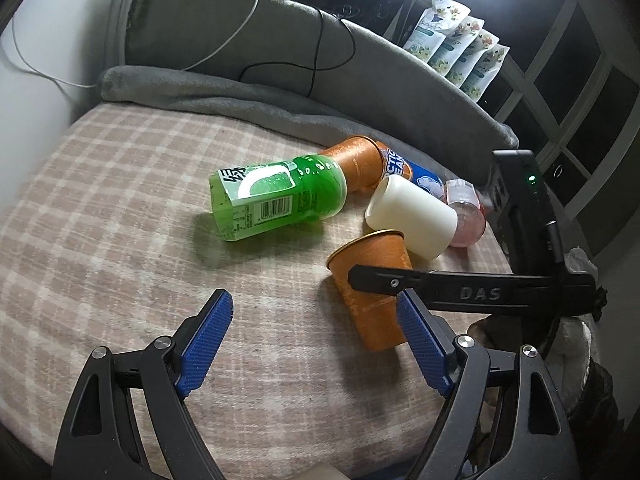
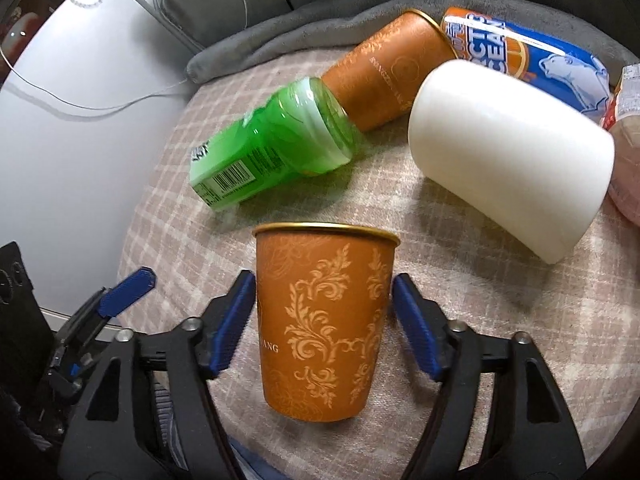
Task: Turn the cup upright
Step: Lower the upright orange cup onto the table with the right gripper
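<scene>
From the left wrist we see our left gripper [image 1: 316, 342] spread wide and empty over the checked blanket [image 1: 100, 220]; the orange cup [image 1: 374, 292] stands rim-up just beside it. A green bottle [image 1: 276, 196] lies on its side, liquid inside.

From the right wrist, our right gripper [image 2: 324, 320] flanks the cup, jaws apart, pads near it; whether they touch we cannot tell. A white cup [image 2: 508, 152] lies toppled

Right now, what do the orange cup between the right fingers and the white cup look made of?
Orange cup: likely paper, matte printed scrollwork, thin gold rolled rim. White cup: smooth, faintly glossy, thick-looking; plastic or ceramic, cannot tell which.
</scene>
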Motion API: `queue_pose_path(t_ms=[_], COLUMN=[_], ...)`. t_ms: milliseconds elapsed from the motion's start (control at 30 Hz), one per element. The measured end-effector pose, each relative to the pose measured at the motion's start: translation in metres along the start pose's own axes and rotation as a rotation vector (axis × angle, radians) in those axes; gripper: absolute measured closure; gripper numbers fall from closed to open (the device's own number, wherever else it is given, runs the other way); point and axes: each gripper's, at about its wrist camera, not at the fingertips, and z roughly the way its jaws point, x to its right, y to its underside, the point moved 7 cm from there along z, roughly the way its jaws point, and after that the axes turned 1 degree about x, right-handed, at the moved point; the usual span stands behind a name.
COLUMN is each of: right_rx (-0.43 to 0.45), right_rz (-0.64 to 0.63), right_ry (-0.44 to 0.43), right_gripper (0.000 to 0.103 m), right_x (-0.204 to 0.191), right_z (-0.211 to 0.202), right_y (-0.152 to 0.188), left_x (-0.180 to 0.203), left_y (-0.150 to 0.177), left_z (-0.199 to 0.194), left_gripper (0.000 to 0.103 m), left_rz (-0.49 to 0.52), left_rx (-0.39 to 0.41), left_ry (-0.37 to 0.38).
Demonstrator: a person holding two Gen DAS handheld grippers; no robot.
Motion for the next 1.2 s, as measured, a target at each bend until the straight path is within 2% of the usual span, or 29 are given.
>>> queue_pose_path(t_ms=[100,267,500,700,933,1200], right_rx=[0.024,0.117,0.220,0.255,0.252,0.248], right_rz=[-0.014,-0.003,-0.015,0.016,0.048,0.078], right_ry=[-0.004,0.025,0.101,0.129,0.123,0.116], right_gripper=[0.025,0.025,0.025,0.025,0.025,0.025], right_x=[-0.002,0.003,0.017,0.035,0.049,0.058], right_z=[-0.016,-0.052,-0.099,-0.115,-0.117,-0.112], right_y=[-0.003,-0.003,0.023,0.039,0.047,0.047], left_x=[0.001,0.005,0.009,0.012,0.013,0.020], left_y=[0.001,0.002,0.001,0.001,-0.001,0.005], left_z=[0.004,0.012,0.033,0.053,0.070,0.084], left_gripper=[0.020,0.020,0.020,0.020,0.020,0.022], left_rz=[-0.021,-0.075,-0.243,-0.352,-0.361,-0.306], left_rx=[-0.024,-0.069,-0.153,-0.212,-0.228,-0.266], left_ry=[0.019,0.064,0.173,0.232,0.214,0.187])
